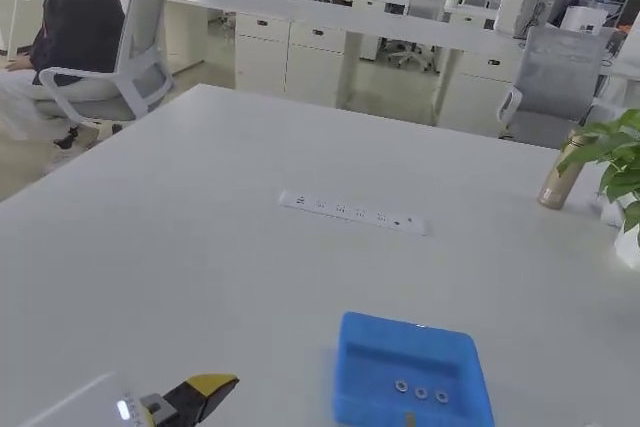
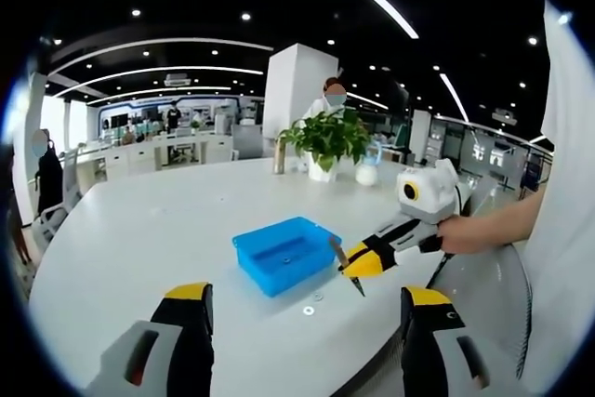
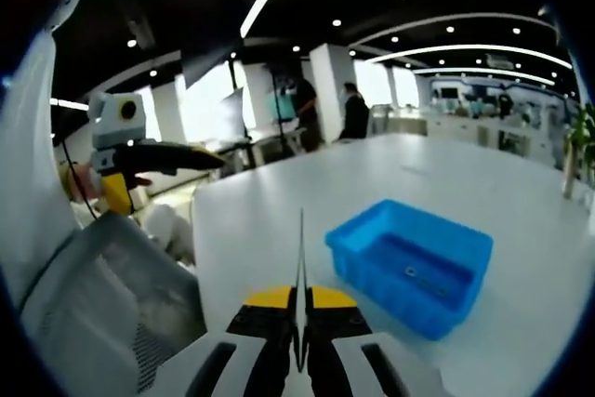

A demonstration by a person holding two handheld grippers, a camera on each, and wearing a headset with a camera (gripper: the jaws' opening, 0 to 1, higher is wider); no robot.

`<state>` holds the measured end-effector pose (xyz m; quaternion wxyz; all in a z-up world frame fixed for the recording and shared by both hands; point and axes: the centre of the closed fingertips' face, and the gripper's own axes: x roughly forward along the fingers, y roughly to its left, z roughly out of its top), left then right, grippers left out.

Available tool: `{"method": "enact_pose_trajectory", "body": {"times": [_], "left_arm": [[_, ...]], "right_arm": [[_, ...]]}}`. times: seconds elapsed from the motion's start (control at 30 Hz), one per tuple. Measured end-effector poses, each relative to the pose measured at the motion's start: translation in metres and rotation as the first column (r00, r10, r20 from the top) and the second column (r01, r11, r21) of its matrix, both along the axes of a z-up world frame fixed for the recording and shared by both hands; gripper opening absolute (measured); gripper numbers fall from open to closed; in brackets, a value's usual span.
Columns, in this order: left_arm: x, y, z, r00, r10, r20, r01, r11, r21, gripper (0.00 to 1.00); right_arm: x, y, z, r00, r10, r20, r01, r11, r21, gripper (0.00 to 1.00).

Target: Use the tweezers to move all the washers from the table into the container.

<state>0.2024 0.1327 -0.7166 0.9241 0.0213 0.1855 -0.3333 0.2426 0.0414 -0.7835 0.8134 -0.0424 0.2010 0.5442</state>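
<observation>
I'm clenching the tweezers (image 3: 300, 248) in the right tool (image 2: 364, 263), tips pointing at a washer (image 2: 309, 310) beside the container (image 2: 279, 254); left tool (image 2: 309, 293) hanging released.

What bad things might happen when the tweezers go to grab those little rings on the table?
1. The washers on the table are tiny and flat, so the tweezers in the right gripper may flick one away instead of gripping it.
2. They also seem to lie near the table's edge, so a nudged one might slide off.
</observation>
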Motion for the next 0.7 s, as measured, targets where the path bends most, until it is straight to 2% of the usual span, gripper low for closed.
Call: {"method": "enact_pose_trajectory", "body": {"times": [0.07,0.2,0.27,0.33,0.4,0.5,0.53,0.6,0.63,0.7], "left_arm": [[0.0,-0.003,0.001,1.0,-0.016,0.0,0.016,1.0,-0.012,0.79],[-0.002,-0.019,0.008,0.994,-0.11,0.001,0.11,0.992,-0.055,0.54],[0.001,-0.024,0.009,0.992,-0.124,0.009,0.125,0.991,-0.05,0.46],[0.004,-0.033,0.01,0.987,-0.162,0.009,0.162,0.986,-0.048,0.43],[0.006,-0.04,0.009,0.98,-0.201,0.005,0.201,0.979,-0.04,0.4],[0.005,-0.05,0.01,0.955,-0.297,0.001,0.297,0.954,-0.042,0.26],[0.004,-0.052,0.012,0.95,-0.312,-0.001,0.312,0.948,-0.06,0.21],[0.0,-0.058,0.022,0.934,-0.357,-0.007,0.353,0.926,-0.136,0.06],[0.001,-0.058,0.023,0.931,-0.365,-0.009,0.36,0.922,-0.145,0.02],[0.004,-0.057,0.019,0.927,-0.374,-0.023,0.369,0.922,-0.115,0.02]], "right_arm": [[-0.007,0.007,0.005,0.999,0.04,0.011,-0.041,0.999,0.012,0.01],[-0.021,0.019,0.015,0.995,0.097,0.033,-0.098,0.994,0.037,0.01],[-0.028,0.024,0.021,0.991,0.125,0.043,-0.127,0.991,0.052,0.01],[-0.033,0.028,0.027,0.987,0.155,0.048,-0.158,0.985,0.064,0.01],[-0.041,0.032,0.034,0.98,0.191,0.053,-0.195,0.977,0.084,0.01],[-0.048,0.036,0.046,0.97,0.231,0.072,-0.238,0.965,0.108,0.02],[-0.049,0.036,0.047,0.968,0.24,0.073,-0.247,0.963,0.109,0.02],[-0.051,0.037,0.048,0.962,0.26,0.081,-0.267,0.958,0.101,0.02],[-0.053,0.037,0.049,0.959,0.27,0.085,-0.278,0.956,0.098,0.02],[-0.054,0.038,0.048,0.955,0.284,0.08,-0.292,0.951,0.105,0.02]]}}
